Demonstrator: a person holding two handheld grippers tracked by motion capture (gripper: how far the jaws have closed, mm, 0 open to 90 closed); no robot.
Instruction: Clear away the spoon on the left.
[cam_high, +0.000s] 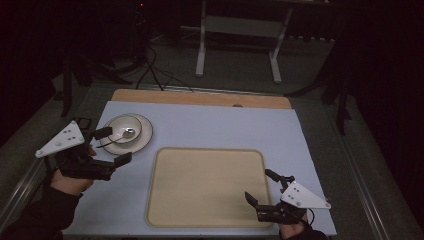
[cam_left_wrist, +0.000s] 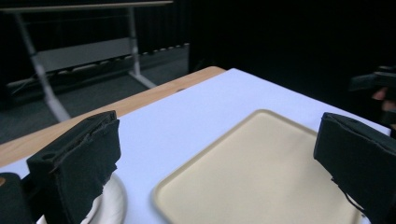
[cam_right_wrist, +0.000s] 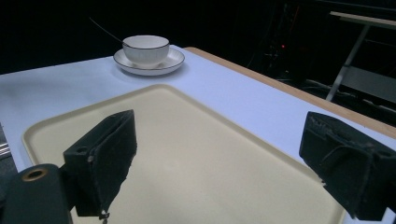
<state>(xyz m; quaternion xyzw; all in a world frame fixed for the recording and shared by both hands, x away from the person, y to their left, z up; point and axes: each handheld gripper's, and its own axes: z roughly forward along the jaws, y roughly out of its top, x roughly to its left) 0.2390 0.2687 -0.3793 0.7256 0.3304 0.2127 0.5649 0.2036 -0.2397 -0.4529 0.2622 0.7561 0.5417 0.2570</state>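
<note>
White china with a thin dark rim: the bowl (cam_high: 126, 128) sits centred on its saucer (cam_high: 143, 138) at the far left of the tabletop (cam_high: 220, 125), with a spoon (cam_high: 121, 136) resting inside, its handle slanting out over the rim toward the person. In the right gripper view the bowl (cam_right_wrist: 145, 48) stands upright on the saucer (cam_right_wrist: 173, 59) and the spoon handle (cam_right_wrist: 106, 29) rises as a thin dark line behind it. The left gripper (cam_high: 114, 146) hovers just beside the saucer on its near-left side, jaws wide apart and holding nothing, one tip close over the saucer's edge; this reads as the approach to the set, most likely to take hold of the saucer rim or the bowl. Its own view looks across the tray (cam_left_wrist: 261, 177), with a sliver of saucer (cam_left_wrist: 112, 205) at the lower left beneath one jaw. Between the two hands lies a beige tray (cam_high: 205, 185), bare and flat on the pale blue surface, just right of the saucer without touching it, which suggests it is where the china is meant to go. The right gripper (cam_high: 261, 187) waits at the tray's near right corner, well apart from the bowl, jaws likewise spread and empty above the tray (cam_right_wrist: 196, 154), seemingly placed to steady the tray or receive what comes across.
</note>
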